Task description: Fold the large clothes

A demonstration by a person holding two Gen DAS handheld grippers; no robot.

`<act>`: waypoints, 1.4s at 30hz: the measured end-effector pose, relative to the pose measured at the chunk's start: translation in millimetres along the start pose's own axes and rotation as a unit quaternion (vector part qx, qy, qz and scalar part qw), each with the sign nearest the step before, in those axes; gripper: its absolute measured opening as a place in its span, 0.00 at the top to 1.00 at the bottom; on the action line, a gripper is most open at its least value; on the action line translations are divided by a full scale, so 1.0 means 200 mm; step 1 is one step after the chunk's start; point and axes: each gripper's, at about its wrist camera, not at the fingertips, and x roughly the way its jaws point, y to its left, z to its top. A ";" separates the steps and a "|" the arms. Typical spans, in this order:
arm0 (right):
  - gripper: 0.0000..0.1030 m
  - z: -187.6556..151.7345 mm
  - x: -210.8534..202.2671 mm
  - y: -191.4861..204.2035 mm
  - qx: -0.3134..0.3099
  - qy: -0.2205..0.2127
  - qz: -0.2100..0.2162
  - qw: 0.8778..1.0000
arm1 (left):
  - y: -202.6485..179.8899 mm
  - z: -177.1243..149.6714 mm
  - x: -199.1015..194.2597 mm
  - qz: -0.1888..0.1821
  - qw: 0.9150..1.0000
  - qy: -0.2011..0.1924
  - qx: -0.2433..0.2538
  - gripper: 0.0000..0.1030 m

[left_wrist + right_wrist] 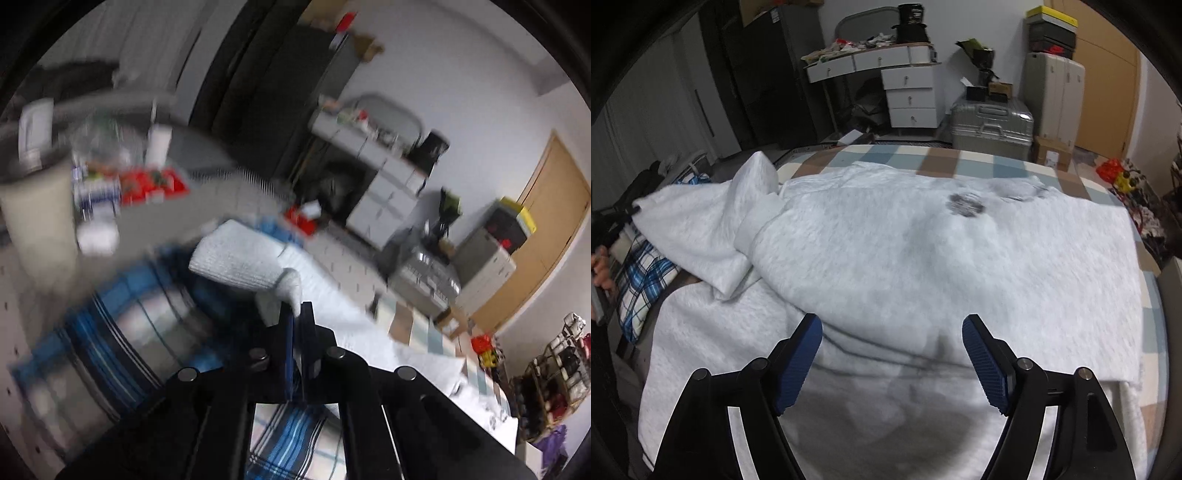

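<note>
Right gripper [892, 363] released, jaws wide, low over near hem of grey sweatshirt [923, 258] spread across bed [960, 157]. Left gripper [297, 317] clenched on sleeve cuff [236, 258], far left; long axis left-right.

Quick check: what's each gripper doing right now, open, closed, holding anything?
Left gripper: shut on the grey sweatshirt's sleeve.
Right gripper: open, above the sweatshirt, holding nothing.

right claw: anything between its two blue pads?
Nothing gripped. Right wrist view: the right claw stands open above the light grey knitted sweatshirt, only that fabric showing in the gap.
</note>
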 end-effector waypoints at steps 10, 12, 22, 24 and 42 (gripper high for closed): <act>0.24 0.18 0.31 0.49 -0.097 0.001 0.022 0.995 | -0.09 0.33 -0.39 -0.012 0.990 -0.128 0.062 1.00; 0.26 0.17 0.37 0.57 -0.122 0.002 0.011 0.992 | -0.11 0.35 -0.36 -0.010 0.988 -0.129 0.079 1.00; 0.86 0.26 0.12 0.51 -0.055 -0.085 0.060 0.993 | -0.04 0.24 -0.29 -0.005 0.987 -0.106 0.117 1.00; 0.86 0.27 0.16 0.51 -0.037 -0.066 0.085 0.994 | -0.03 0.21 -0.27 -0.006 0.989 -0.093 0.116 1.00; 0.31 0.08 -0.06 0.32 -0.020 -0.018 0.098 0.995 | -0.34 0.16 -0.34 -0.071 0.977 -0.096 0.174 1.00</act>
